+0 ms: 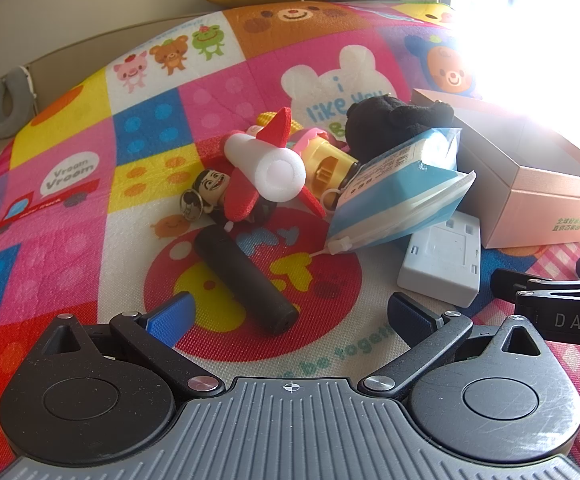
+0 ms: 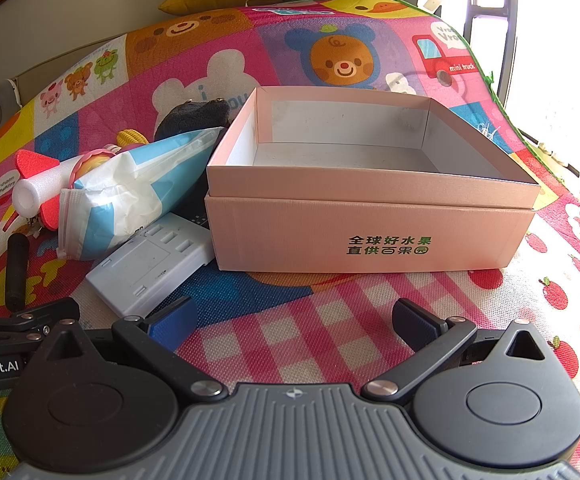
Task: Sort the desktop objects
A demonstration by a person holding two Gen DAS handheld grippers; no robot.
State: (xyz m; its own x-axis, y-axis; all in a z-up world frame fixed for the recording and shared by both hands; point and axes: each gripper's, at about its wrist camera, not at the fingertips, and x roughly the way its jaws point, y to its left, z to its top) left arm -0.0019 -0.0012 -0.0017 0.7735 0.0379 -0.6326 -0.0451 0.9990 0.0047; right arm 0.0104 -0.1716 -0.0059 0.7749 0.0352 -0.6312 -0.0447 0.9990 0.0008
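Mat [image 2: 329,312] lies bare and checked in front of my right gripper [image 2: 293,322], open ground all the way up to the near wall of the pink box [image 2: 369,236]. The box sits with its top open and nothing inside; its far and right sides come near the mat's green edge, beyond which is bright window light. To the box's left the room closes up: a white charger [image 2: 154,264] lies flat close beside the box's near left corner, and a blue-and-white pouch [image 2: 130,196] leans across it toward the box wall.

Before my left gripper [image 1: 290,316] a black cylinder [image 1: 246,280] lies slantwise, its near end between my fingertips but touching neither. Behind it the pile is tight: a foam rocket [image 1: 266,168] with red fins, a keychain figure [image 1: 210,188], a yellow toy [image 1: 325,164], and a black plush [image 1: 389,120] resting against the pouch [image 1: 401,196]. Left of the pile the mat is free and wide.

Both my grippers stand spread wide, blue pads well apart, holding nothing. They hang side by side near the mat's front, the right one's body showing at the left view's right edge.
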